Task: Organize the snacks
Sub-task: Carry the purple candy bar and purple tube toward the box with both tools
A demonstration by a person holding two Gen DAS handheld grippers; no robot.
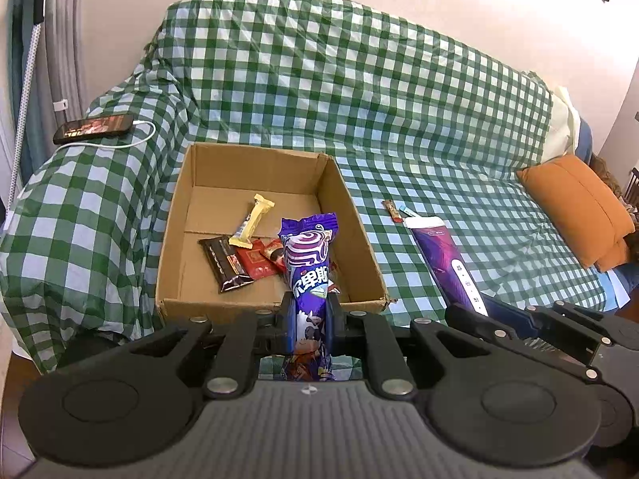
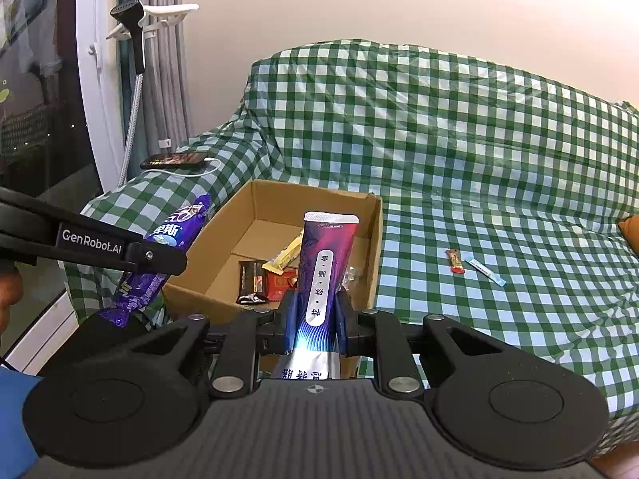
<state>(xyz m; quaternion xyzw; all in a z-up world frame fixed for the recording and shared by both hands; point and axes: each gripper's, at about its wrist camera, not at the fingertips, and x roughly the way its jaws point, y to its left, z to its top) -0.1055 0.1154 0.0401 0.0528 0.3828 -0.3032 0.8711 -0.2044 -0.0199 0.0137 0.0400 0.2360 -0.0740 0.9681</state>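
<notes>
The left gripper (image 1: 309, 311) pinches a purple snack packet (image 1: 309, 263) at its lower half; the packet stands upright between the jaws, over the near wall of the cardboard box (image 1: 271, 305). The right gripper (image 2: 317, 313) pinches a purple-and-red tube pack (image 2: 325, 263) with a white end strip, also upright, just in front of the box's near right corner.

The box sits open on the checked sofa cover (image 1: 399, 119), toward the left armrest. Inside lie a dark brown bar (image 1: 225, 265), a yellow bar (image 1: 251, 221) propped across it, and a red packet (image 1: 255, 263), grouped near the box's near wall.

Two small items lie on the seat to the right of the box, well apart from it: a red-brown stick (image 2: 455, 262) and a light blue stick (image 2: 486, 272), close together.

A phone (image 1: 94, 128) with a white cable (image 1: 135, 141) rests on the left armrest. An orange cushion (image 1: 577, 207) lies at the seat's right end.
</notes>
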